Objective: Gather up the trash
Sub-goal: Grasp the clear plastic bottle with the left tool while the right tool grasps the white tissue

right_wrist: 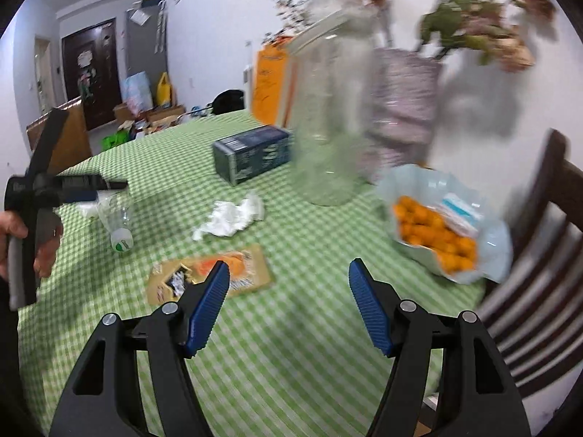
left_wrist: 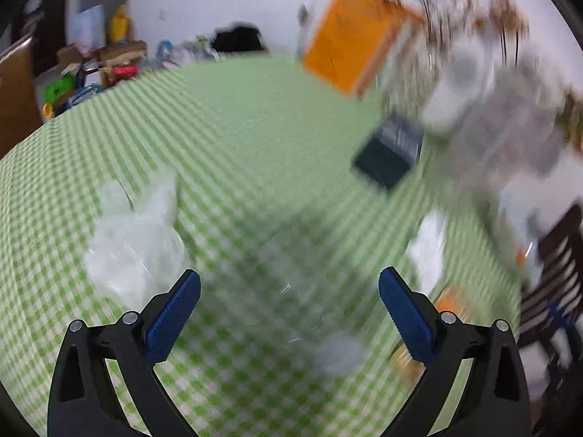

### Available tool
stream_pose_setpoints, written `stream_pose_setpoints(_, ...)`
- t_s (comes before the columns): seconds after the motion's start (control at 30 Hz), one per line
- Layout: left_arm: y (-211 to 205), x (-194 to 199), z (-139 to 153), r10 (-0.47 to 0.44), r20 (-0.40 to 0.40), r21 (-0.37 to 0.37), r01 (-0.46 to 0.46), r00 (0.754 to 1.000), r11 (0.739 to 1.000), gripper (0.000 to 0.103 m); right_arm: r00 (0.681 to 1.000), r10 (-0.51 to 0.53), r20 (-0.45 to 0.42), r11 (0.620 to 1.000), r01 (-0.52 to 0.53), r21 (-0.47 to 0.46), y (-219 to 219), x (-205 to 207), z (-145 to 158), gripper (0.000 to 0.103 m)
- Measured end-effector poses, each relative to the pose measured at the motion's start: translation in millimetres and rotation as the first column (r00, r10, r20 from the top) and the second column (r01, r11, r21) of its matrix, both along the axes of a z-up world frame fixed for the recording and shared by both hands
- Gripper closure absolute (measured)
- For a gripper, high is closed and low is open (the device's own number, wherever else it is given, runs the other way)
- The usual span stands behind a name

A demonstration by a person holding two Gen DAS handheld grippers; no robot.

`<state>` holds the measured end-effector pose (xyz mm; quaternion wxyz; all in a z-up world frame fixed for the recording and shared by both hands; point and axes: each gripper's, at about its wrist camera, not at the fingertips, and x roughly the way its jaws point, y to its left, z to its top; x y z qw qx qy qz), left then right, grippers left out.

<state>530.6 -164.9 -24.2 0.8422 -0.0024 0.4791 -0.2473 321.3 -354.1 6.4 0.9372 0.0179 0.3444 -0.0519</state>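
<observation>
The left wrist view is blurred by motion. My left gripper [left_wrist: 289, 284] is open wide above a clear plastic bottle [left_wrist: 302, 291] that lies on the green checked tablecloth [left_wrist: 218, 127], and the pads do not touch it. In the right wrist view the same bottle [right_wrist: 116, 225] lies under the left gripper [right_wrist: 109, 184], which a hand [right_wrist: 14, 233] holds. My right gripper [right_wrist: 289, 273] is open and empty, just right of a flat tan snack wrapper [right_wrist: 211, 280]. A crumpled white tissue [right_wrist: 229, 218] lies beyond it. A clear plastic bag [left_wrist: 135, 240] lies left of the left gripper.
A dark blue box [right_wrist: 251, 153], a tall glass jar [right_wrist: 328, 127], an orange box [right_wrist: 269, 80] and vases of dried flowers [right_wrist: 404, 109] stand at the back. A bag of small oranges [right_wrist: 437, 233] lies at the right, beside a dark wooden chair [right_wrist: 539, 273].
</observation>
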Motion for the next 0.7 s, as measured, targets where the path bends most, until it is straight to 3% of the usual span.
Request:
stream_pose_setpoints(0.2, -40.1, -26.2, -18.6, -0.162, 0.063, 0.151, 0.151, 0.985, 0.977, 0.011, 1.0, -0.028, -0.014, 0.996, 0.029, 0.081, -3.2, 55.1, -16.7, 0.037)
stream_pose_setpoints(0.27, -43.5, -24.9, -22.4, -0.139, 0.046, 0.176, 0.129, 0.989, 0.976, 0.03, 0.999, -0.035, -0.037, 0.992, 0.039, 0.123, -6.9, 73.8, -24.7, 0.037)
stream_pose_setpoints(0.3, -43.4, -24.0, -24.0, -0.135, 0.029, 0.163, 0.128, 0.99, 0.978, 0.034, 0.998, -0.034, -0.048, 0.989, 0.041, 0.142, -7.2, 83.6, -28.6, 0.037)
stream_pose_setpoints(0.47, -45.0, -25.8, -27.8, -0.132, 0.09, 0.144, 0.118, 0.987, 0.982, 0.043, 0.993, 0.035, -0.115, 0.987, -0.016, 0.163, 7.6, 123.9, -48.4, 0.037)
stream_pose_setpoints(0.6, -40.0, -16.5, -19.5, -0.082, 0.098, 0.081, 0.074, 0.992, 0.994, 0.044, 0.985, 0.066, -0.161, 0.986, -0.039, 0.165, 18.7, 143.3, -61.4, 0.037)
stream_pose_setpoints(0.7, -31.5, -16.7, -6.3, -0.044, 0.177, 0.039, 0.037, 0.983, 0.999, 0.044, 0.982, 0.086, -0.169, 0.984, -0.057, 0.168, 25.7, 147.4, -67.5, 0.037)
